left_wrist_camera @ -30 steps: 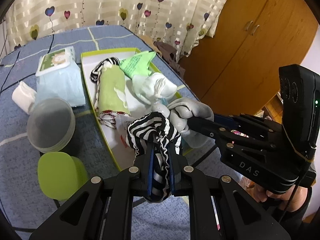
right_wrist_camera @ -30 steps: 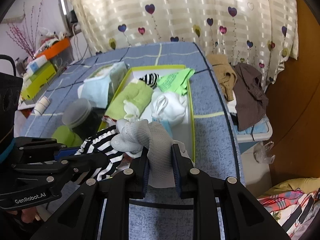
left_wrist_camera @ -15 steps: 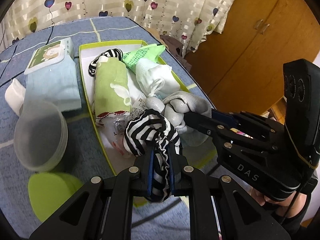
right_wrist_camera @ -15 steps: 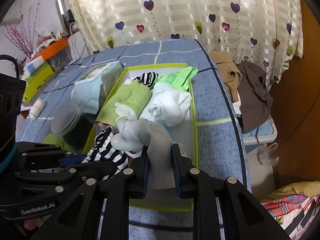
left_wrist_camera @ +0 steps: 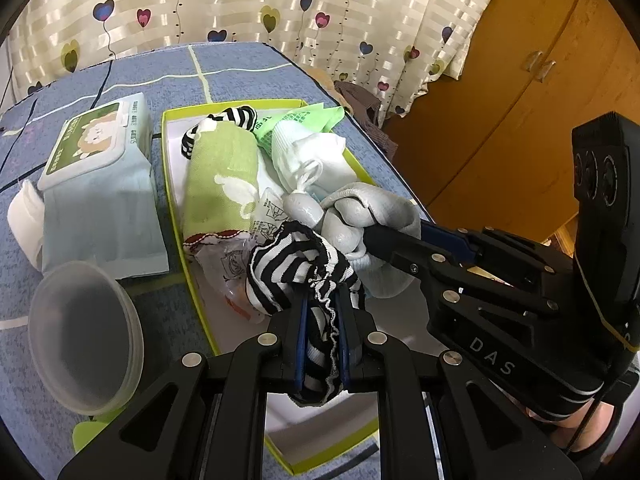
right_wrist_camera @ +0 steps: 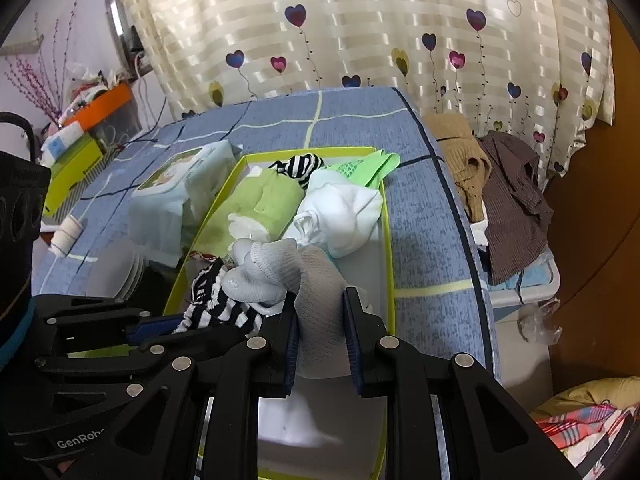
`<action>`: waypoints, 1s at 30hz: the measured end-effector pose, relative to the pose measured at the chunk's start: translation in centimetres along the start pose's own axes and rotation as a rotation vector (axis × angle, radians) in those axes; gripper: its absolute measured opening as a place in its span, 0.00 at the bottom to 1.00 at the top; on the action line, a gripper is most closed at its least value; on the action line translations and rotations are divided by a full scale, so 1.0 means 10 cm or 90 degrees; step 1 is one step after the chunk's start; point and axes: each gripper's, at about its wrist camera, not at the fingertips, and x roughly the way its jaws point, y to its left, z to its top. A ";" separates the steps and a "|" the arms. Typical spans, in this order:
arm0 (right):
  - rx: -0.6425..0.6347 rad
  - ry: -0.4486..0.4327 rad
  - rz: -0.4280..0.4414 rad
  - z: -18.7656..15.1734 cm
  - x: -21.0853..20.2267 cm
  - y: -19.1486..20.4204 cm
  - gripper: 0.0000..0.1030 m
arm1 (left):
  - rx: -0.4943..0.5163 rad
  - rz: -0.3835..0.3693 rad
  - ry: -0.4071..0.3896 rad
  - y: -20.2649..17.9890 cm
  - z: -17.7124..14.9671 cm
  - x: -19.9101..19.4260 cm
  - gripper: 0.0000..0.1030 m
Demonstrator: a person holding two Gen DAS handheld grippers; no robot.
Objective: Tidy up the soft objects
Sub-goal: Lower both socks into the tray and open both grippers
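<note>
The left gripper [left_wrist_camera: 320, 316] clamps the striped sock [left_wrist_camera: 296, 268]; the right gripper [right_wrist_camera: 320, 320] clamps the grey sock [right_wrist_camera: 280, 276]; both hang mid-frame over the box's [left_wrist_camera: 176, 216] near end, its bare floor directly below.

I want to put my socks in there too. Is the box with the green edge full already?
Not full. The box holds a green towel and white socks at its far end, but bare white floor shows at the near end.

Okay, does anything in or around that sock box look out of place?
Yes: crumpled clear plastic packaging lies in the green-rimmed box among the rolled socks, under the striped sock the left gripper holds. It isn't a soft item.
</note>
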 end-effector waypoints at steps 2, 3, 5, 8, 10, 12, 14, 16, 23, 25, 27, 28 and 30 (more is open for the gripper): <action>0.001 -0.004 0.001 -0.01 -0.03 0.00 0.19 | 0.003 0.000 0.000 -0.01 -0.01 -0.02 0.13; 0.001 -0.006 0.001 -0.01 -0.05 0.00 0.19 | 0.005 -0.001 -0.001 -0.01 -0.03 -0.04 0.13; 0.002 -0.008 -0.001 -0.04 -0.10 0.02 0.19 | 0.008 -0.006 0.000 -0.02 -0.07 -0.08 0.13; 0.000 -0.009 -0.007 -0.10 -0.20 0.03 0.19 | 0.014 -0.014 0.003 -0.04 -0.14 -0.12 0.13; -0.002 -0.006 -0.012 -0.16 -0.26 0.06 0.19 | 0.016 -0.022 0.011 -0.07 -0.19 -0.14 0.13; -0.008 0.000 -0.018 -0.21 -0.31 0.09 0.19 | 0.018 -0.027 0.016 -0.09 -0.23 -0.15 0.13; -0.011 0.006 -0.021 -0.25 -0.34 0.10 0.19 | 0.022 -0.029 0.019 -0.11 -0.27 -0.16 0.13; -0.017 0.014 -0.024 -0.29 -0.34 0.13 0.20 | 0.019 -0.034 0.023 -0.11 -0.28 -0.16 0.13; -0.002 0.003 -0.015 -0.30 -0.42 0.10 0.31 | 0.013 -0.023 0.005 -0.06 -0.28 -0.28 0.29; -0.004 -0.007 -0.009 -0.30 -0.46 0.11 0.32 | 0.012 -0.024 -0.001 -0.06 -0.28 -0.32 0.30; 0.000 -0.012 -0.002 -0.30 -0.50 0.11 0.32 | 0.014 -0.025 -0.006 -0.07 -0.29 -0.36 0.30; 0.001 -0.015 -0.001 -0.30 -0.52 0.11 0.32 | 0.016 -0.024 -0.008 -0.08 -0.29 -0.37 0.30; 0.003 -0.025 0.001 -0.29 -0.57 0.12 0.32 | 0.019 -0.026 -0.012 -0.10 -0.29 -0.40 0.31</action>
